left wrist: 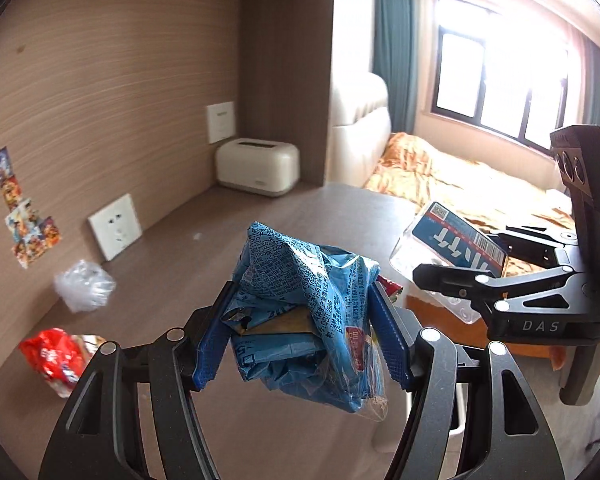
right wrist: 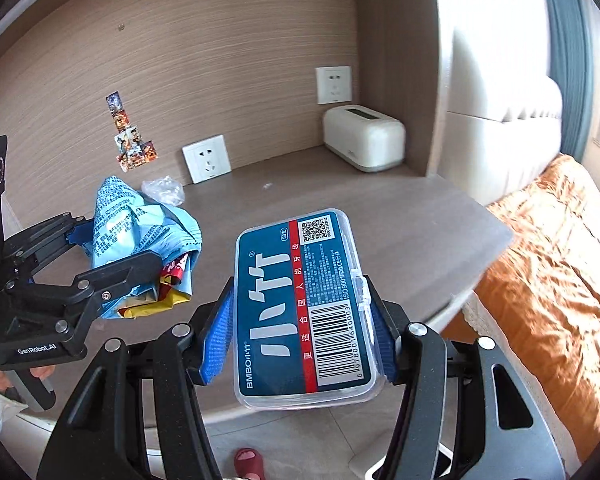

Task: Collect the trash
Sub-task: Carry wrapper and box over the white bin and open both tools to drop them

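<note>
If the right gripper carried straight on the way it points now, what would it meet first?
Probably the bare desk top: the right gripper, shut on the plastic floss box, aims across it toward the white toaster-like box at the back wall. Depth is unclear.

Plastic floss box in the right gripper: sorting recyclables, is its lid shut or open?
Shut: the plastic floss box shows its lid flat, side latch seated.

The clear plastic box [right wrist: 306, 312] reads "BMBO", "50" and "ISO9001" beside a barcode and QR code, the left gripper [right wrist: 112, 256] says "GenRobot.AI", and the right gripper [left wrist: 452, 280] says "DAS".
</note>
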